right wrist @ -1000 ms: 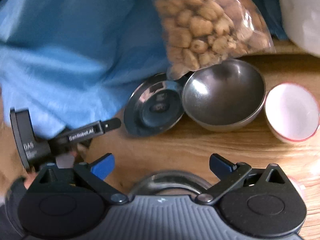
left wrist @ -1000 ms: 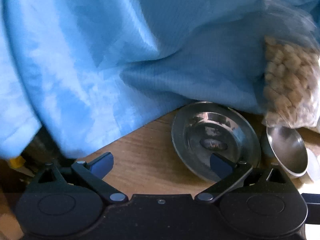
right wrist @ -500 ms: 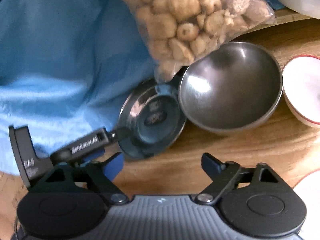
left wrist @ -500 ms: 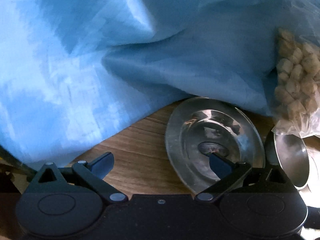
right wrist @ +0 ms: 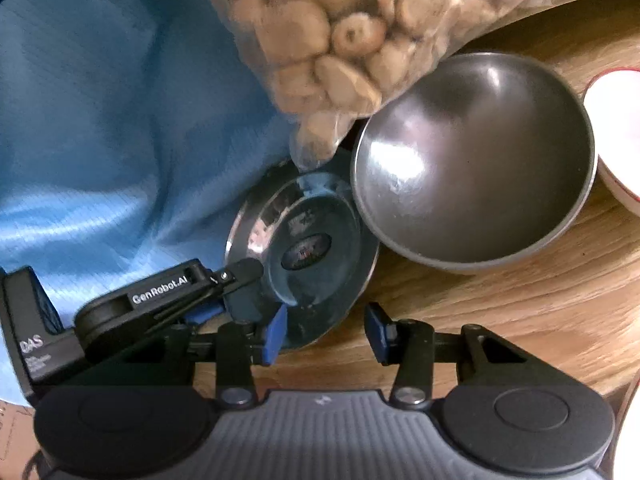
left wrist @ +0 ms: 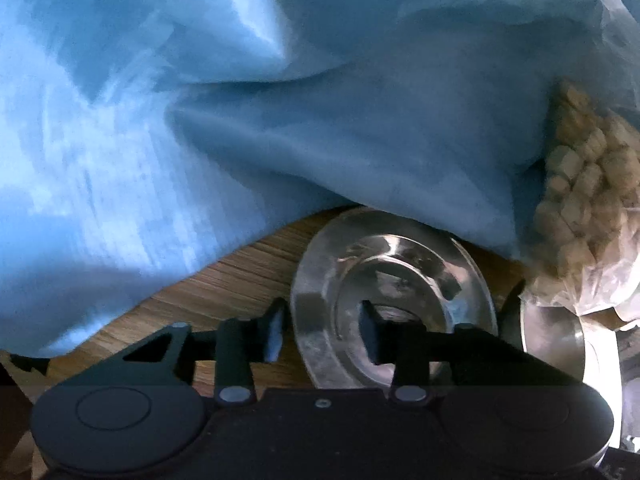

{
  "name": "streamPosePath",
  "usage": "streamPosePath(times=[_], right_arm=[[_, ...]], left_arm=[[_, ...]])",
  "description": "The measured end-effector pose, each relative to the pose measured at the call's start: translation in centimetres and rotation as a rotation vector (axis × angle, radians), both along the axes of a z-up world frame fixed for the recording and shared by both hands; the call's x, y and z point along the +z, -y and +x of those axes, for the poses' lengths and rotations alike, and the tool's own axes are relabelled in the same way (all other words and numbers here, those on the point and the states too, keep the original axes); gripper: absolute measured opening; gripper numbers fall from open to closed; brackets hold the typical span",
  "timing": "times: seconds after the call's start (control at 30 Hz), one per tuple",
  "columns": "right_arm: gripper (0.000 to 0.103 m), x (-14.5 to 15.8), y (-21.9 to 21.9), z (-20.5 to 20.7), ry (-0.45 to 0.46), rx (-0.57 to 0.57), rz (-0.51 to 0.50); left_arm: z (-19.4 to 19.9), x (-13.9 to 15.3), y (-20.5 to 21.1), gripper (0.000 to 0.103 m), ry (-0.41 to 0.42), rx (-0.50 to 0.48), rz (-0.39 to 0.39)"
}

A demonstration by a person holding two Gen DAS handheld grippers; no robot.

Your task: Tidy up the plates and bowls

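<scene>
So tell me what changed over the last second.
Both claws moved in on the steel plate and are closing: the left claw straddles its rim, the right claw its near edge. The steel bowl, snack bag and blue cloth stayed put.

One steel plate (right wrist: pixel 316 216), one steel bowl (right wrist: pixel 476 168), one white bowl (right wrist: pixel 616 120), one snack bag (right wrist: pixel 348 32)

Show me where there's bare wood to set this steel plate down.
Bare table lies in front of the steel bowl, right of the steel plate. A smaller strip borders the blue cloth. Behind is crowded: cloth, snack bag, white bowl.
</scene>
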State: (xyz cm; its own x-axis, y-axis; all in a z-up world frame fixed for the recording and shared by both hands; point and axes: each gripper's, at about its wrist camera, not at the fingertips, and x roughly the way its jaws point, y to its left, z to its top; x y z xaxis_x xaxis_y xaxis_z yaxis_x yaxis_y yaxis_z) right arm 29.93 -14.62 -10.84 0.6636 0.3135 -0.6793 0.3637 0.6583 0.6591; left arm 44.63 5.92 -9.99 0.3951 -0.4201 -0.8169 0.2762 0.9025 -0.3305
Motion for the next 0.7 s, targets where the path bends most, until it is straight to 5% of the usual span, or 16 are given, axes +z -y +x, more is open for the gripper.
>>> streamPosePath(times=[0.27, 0.7], right_arm=[[0.022, -0.8, -0.4, 0.5, -0.005, -0.016, -0.03], [0.022, 0.8, -1.5, -0.5, -0.021, 0.174, -0.072]], left_arm=[[0.0, 0.0, -2.0, 0.018, -0.024, 0.028, -0.017], [-4.0, 1.7, -5.7, 0.018, -0.063, 0.047, 0.024]])
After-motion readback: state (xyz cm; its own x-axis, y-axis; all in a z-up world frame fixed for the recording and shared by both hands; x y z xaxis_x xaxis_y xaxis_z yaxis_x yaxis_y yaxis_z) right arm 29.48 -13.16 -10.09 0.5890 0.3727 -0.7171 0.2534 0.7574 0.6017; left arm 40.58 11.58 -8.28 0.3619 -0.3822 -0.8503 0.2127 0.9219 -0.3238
